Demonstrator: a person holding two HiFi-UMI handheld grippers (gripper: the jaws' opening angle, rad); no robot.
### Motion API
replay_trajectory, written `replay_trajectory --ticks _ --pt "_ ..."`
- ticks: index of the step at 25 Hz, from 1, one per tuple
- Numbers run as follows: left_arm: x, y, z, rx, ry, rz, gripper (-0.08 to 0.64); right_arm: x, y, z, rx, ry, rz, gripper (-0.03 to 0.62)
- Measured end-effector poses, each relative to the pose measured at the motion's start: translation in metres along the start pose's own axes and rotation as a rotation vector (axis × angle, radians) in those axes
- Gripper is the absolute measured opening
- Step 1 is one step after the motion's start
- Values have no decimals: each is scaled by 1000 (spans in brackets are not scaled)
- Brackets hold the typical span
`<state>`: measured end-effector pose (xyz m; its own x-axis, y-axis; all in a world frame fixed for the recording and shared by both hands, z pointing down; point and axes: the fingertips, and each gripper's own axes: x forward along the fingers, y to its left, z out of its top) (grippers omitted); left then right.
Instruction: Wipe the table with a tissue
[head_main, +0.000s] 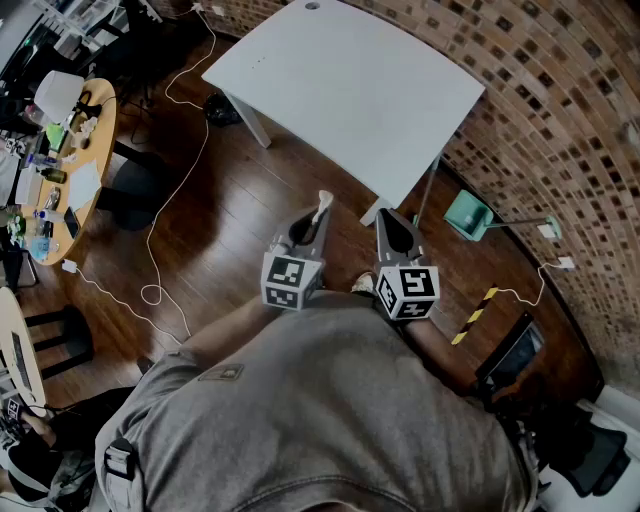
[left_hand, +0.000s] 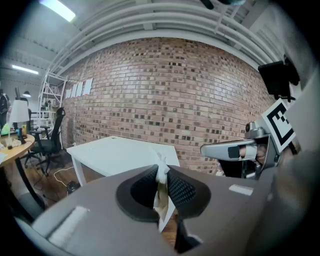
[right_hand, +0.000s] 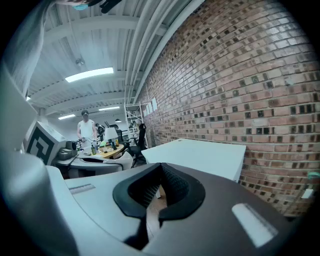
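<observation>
A brown wood floor runs up to a brick wall. A big white surface stands by the wall with nothing on it. Both grippers are held near the person's body, well back from the surface. The right gripper has its jaws pressed together and holds nothing. The left gripper has its jaws pinching a small white tissue, which sticks up between them.

The head view looks steeply down from above the person's shoulders onto the wooden floor and the white table ahead. Each gripper view sits close behind its own jaws, facing forward and roughly level. All three views share the white table and the brick wall behind it.
</observation>
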<state>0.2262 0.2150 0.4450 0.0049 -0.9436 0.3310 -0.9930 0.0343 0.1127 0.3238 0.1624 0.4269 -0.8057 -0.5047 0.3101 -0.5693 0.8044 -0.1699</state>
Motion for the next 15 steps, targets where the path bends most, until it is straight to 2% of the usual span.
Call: replay_trajectory --ticks 15 --pt "-6 43 1 -28 -14 -7 25 31 30 2 -13 13 -13 14"
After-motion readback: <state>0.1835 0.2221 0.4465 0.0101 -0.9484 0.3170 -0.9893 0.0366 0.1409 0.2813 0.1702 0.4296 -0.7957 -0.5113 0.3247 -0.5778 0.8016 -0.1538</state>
